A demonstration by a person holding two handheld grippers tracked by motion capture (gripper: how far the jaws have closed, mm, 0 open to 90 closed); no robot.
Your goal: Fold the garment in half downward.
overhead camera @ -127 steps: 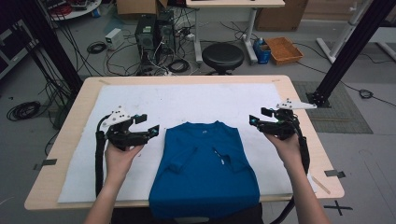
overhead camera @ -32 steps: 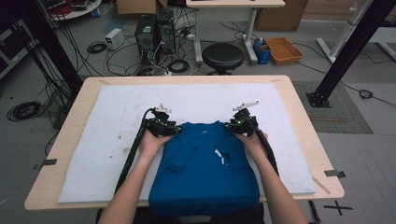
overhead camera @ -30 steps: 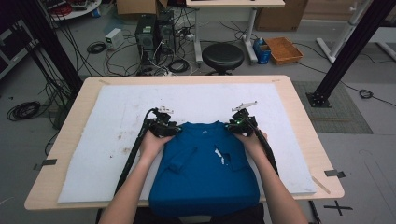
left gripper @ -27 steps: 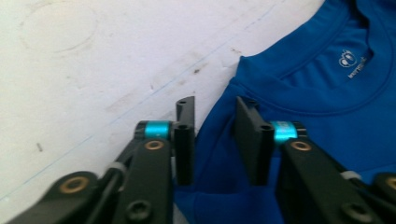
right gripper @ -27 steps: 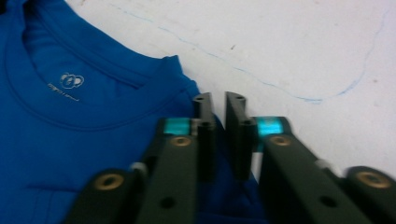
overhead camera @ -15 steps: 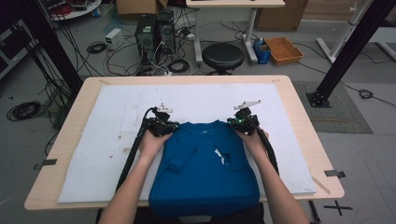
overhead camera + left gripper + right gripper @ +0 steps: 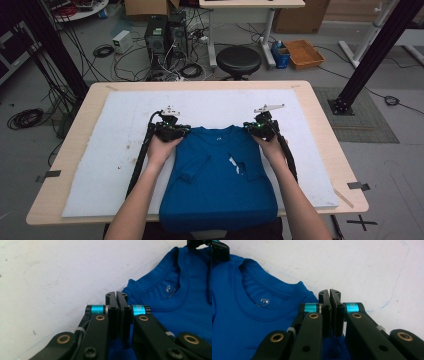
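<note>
On the white mat [image 7: 100, 165] over the tabletop [image 7: 320, 125], blue T-shirt [image 7: 220, 185] lying flat, both shoulders pinched by closed jaws of left gripper [image 7: 172, 131] and right gripper [image 7: 260, 127]; grasp apparently done, next probably lifting both together evenly.

A light wooden worktop [image 7: 320, 125] carries a white mat [image 7: 100, 165]. Beyond it the grey floor [image 7: 300, 70] holds a round black stool [image 7: 238, 60], tangled cables [image 7: 105, 50], a dark computer tower [image 7: 156, 32] and an orange tray [image 7: 304, 52]. A black post [image 7: 372, 55] slants at right.
</note>
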